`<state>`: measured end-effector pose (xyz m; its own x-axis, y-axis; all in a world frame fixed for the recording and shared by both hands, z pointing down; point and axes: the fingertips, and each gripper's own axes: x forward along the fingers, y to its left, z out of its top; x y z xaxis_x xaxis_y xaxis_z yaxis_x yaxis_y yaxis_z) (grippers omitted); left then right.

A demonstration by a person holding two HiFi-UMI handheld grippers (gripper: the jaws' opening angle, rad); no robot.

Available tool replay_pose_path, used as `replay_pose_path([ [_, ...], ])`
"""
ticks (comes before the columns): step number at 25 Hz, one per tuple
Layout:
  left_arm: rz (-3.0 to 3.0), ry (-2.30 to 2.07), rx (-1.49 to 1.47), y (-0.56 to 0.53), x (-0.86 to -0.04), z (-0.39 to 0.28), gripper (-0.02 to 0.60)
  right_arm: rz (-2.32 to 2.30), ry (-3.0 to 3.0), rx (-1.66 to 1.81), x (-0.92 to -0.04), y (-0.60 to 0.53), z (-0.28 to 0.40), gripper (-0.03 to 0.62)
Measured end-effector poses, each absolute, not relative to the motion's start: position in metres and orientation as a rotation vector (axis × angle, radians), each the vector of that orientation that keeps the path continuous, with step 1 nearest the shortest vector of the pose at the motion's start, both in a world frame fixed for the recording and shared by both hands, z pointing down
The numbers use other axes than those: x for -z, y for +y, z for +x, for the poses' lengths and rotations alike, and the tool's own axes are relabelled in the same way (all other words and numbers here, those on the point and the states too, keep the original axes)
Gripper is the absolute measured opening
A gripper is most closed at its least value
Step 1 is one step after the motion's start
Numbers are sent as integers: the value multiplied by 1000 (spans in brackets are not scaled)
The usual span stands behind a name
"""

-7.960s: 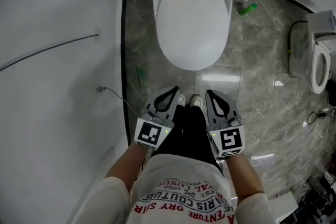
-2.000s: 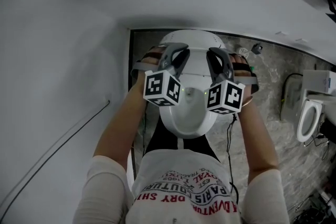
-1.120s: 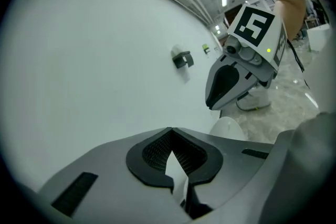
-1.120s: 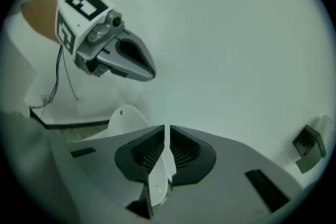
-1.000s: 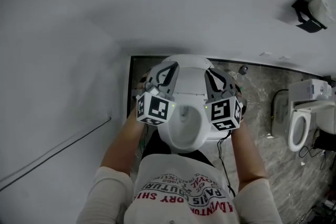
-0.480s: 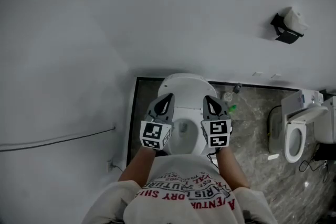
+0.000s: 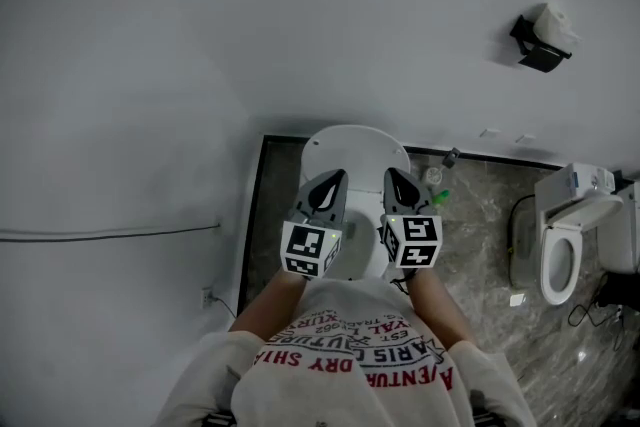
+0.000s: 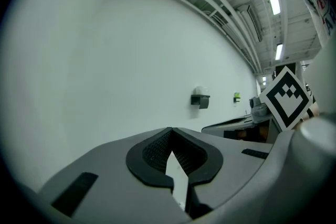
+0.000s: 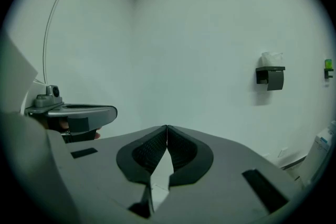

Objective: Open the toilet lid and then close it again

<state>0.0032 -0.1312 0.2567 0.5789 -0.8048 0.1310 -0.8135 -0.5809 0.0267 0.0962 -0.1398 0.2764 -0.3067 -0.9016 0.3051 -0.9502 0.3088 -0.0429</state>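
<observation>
White bathroom wall (image 7: 200, 35) above a marbled floor (image 7: 480, 215). Left claw (image 7: 333, 177) and right claw (image 7: 392, 173), both fully shut and empty, hung side by side over the toilet (image 7: 362, 220), whose lid (image 7: 355, 147) appeared raised against the wall. Closing it well probably calls for both tips on the lid's upper edge, lowering slowly. A second earlier the claws flanked the bowl farther forward.

The person wears a white shirt (image 7: 350, 390) with arched red lettering across the front, and pale long sleeves (image 7: 205, 377). The left gripper (image 7: 339, 176) and the right gripper (image 7: 389, 173) have smooth grey shells, with black ribbed pads (image 8: 155, 147) set in a dark teardrop-shaped frame. Each ends in a cube (image 7: 312, 251) with black-and-white square markers.
</observation>
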Motion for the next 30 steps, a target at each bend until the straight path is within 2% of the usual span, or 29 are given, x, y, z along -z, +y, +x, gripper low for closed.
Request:
replay_pose_path([
  [12, 2689, -1333, -138, -140, -267, 10, 5, 1609, -2385, -346, -288, -145, 90, 15],
  [21, 2663, -1354, -235, -159, -299, 0, 5, 1561, -2357, -404, -316, -162, 81, 15],
  [26, 2683, -1361, -396, -187, -320, -13, 6, 1454, -2359, -473, -342, -185, 73, 15],
  [30, 2725, -1351, -650, -224, -351, -22, 6, 1354, -2315, -333, -358, -216, 74, 15],
])
